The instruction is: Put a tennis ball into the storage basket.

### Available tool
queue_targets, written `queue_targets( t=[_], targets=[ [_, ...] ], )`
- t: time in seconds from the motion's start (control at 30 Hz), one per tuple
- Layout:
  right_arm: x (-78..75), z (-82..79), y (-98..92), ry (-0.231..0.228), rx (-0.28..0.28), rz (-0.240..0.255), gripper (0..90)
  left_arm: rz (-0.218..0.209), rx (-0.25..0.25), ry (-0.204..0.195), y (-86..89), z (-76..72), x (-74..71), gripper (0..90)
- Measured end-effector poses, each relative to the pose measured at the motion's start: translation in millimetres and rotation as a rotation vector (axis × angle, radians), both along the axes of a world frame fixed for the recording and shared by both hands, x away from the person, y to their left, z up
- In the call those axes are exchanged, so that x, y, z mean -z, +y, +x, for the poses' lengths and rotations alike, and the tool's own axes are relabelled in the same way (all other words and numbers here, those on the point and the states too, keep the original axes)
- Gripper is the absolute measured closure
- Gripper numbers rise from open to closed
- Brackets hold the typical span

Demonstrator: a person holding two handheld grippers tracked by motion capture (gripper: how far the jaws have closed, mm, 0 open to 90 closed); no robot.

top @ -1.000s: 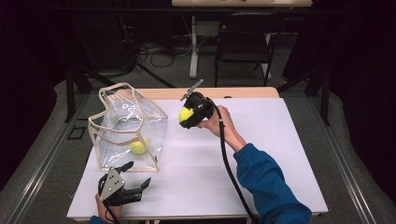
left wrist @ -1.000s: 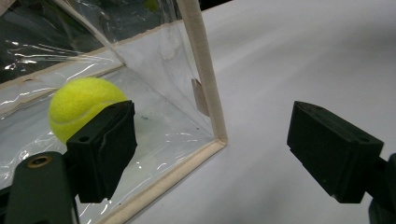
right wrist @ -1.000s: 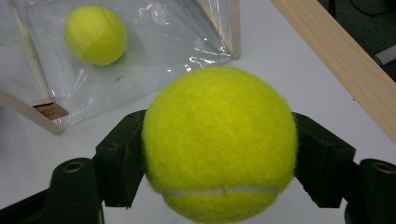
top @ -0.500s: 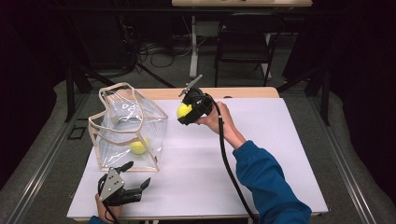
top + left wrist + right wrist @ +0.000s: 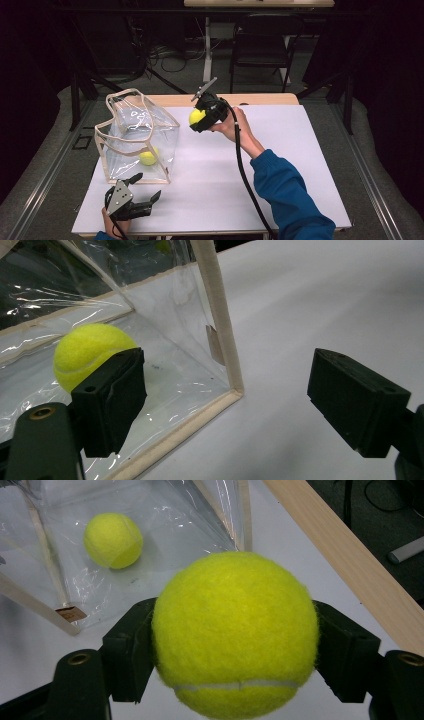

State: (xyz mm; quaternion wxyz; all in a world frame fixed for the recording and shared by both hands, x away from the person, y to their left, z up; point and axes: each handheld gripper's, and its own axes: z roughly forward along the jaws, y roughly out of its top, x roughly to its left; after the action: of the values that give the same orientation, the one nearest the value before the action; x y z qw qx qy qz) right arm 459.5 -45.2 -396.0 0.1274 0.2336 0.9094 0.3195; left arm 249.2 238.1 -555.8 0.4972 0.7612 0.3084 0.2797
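A: High view. What does it show?
B: The right gripper (image 5: 200,118) is raised over the white table (image 5: 300,165), clamped on a yellow tennis ball (image 5: 196,116), just to the right of the clear plastic bag (image 5: 137,142). A second ball (image 5: 148,157) lies on the bag's floor. The left gripper (image 5: 142,192) sits low at the table's near edge, in front of the bag, jaws apart and empty.

A: Left gripper view?
B: Its two black jaws stand wide open on either side of the bag's near corner seam (image 5: 220,340). The ball in the bag (image 5: 90,352) shows through the plastic behind one jaw. Nothing steadies the bag.

A: Right gripper view?
B: The held ball (image 5: 235,635) sits squarely between the jaws, both pads pressing its sides. Beyond it are the bag (image 5: 150,540) and the other ball (image 5: 113,540).

A: What might go wrong?
B: I judge the soft, unsupported rim the main risk: a ball dropped off-centre could strike it, fold the wall inward and roll off across the table. A low approach might tip the bag.
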Motion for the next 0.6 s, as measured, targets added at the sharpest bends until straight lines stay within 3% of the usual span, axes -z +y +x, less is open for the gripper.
queue_targets(
  t=[0.6],
  targets=[
    [-15.6, -2.6, 2.2, -0.021, -0.005, 0.009, 26.3, 0.000, 0.001, -0.002, 0.4, -0.2, -0.2, 15.9]
  ],
)
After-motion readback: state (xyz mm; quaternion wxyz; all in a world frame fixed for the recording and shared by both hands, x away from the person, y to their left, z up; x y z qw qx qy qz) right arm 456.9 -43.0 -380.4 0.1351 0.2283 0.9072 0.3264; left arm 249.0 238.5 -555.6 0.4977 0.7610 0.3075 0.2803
